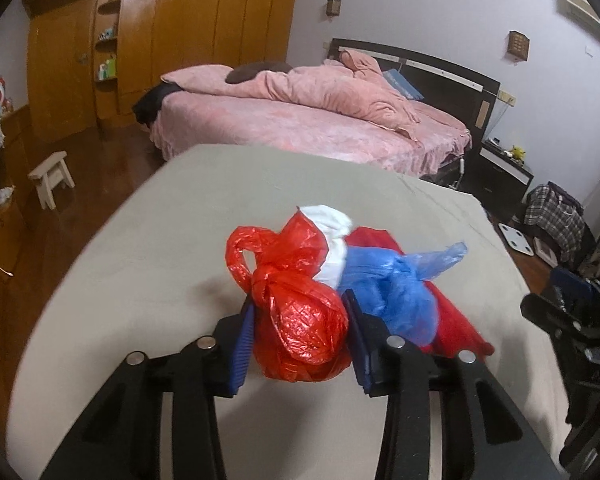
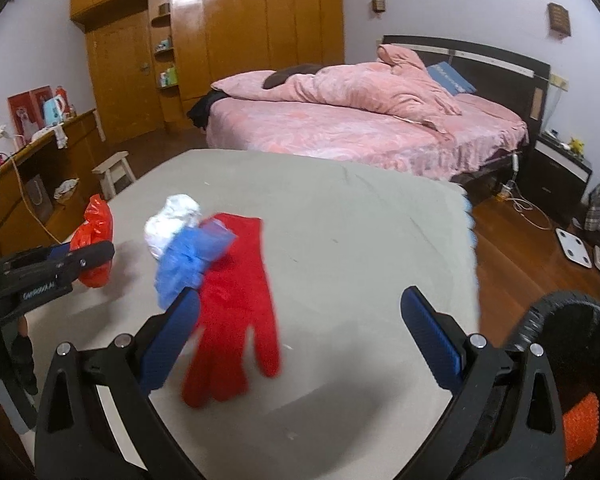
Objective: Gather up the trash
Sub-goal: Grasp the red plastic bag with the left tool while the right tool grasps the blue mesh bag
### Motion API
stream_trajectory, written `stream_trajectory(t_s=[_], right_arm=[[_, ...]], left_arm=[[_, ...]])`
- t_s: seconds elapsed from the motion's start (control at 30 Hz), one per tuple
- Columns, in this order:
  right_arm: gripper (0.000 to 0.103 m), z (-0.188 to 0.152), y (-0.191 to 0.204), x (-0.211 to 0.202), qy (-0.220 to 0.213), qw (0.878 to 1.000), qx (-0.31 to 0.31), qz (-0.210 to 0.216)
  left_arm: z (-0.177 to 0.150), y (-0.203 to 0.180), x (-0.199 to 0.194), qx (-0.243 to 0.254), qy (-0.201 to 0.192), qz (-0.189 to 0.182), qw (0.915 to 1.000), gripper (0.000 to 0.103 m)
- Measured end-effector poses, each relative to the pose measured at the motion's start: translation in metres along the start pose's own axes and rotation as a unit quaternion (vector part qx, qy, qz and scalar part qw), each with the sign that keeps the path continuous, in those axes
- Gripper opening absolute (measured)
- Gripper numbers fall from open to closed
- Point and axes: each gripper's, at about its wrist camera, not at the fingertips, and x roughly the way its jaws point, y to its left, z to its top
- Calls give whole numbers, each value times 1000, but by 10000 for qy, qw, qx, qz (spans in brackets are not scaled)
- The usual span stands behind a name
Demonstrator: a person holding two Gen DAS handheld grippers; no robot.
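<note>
My left gripper [image 1: 300, 336] has its jaws clenched on the red bag [image 1: 300, 320], a knotted plastic bundle; the pads press its bulging lower half from both sides while the knot and loose handle loop stand free above. I judge the grip is taken low on the bulge because the knotted neck is too thin and slack to hold firmly. In the right wrist view the same bag hangs clear of the counter [image 2: 340, 220] at the left edge, so it appears lifted rather than resting. My right gripper [image 2: 300, 320] has its jaws released and spread wide, with nothing between the pads; it hovers over the red glove [image 2: 236, 304], which lies flat on the grey cloth with fingers toward me. The blue bag [image 2: 188, 260] rests on the glove's cuff end, touching it, and the white wad [image 2: 172, 220] sits just behind, against the blue bag. These three remain on the counter, uncollected. A dark round rim at the lower right may be a bin; I cannot tell. The open right jaws seem positioned for the next pickup.
</note>
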Motion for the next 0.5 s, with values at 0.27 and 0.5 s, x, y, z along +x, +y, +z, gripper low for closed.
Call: stream_trajectory(t_s=[0.27, 0.5], right_arm=[[98, 18, 28, 24, 13, 9997, -41, 250], [97, 32, 49, 51, 178, 9991, -36, 381]], left_arm=[[-1, 28, -4, -80, -14, 303, 9995, 42], [-4, 48, -4, -210, 31, 416, 9989, 42]])
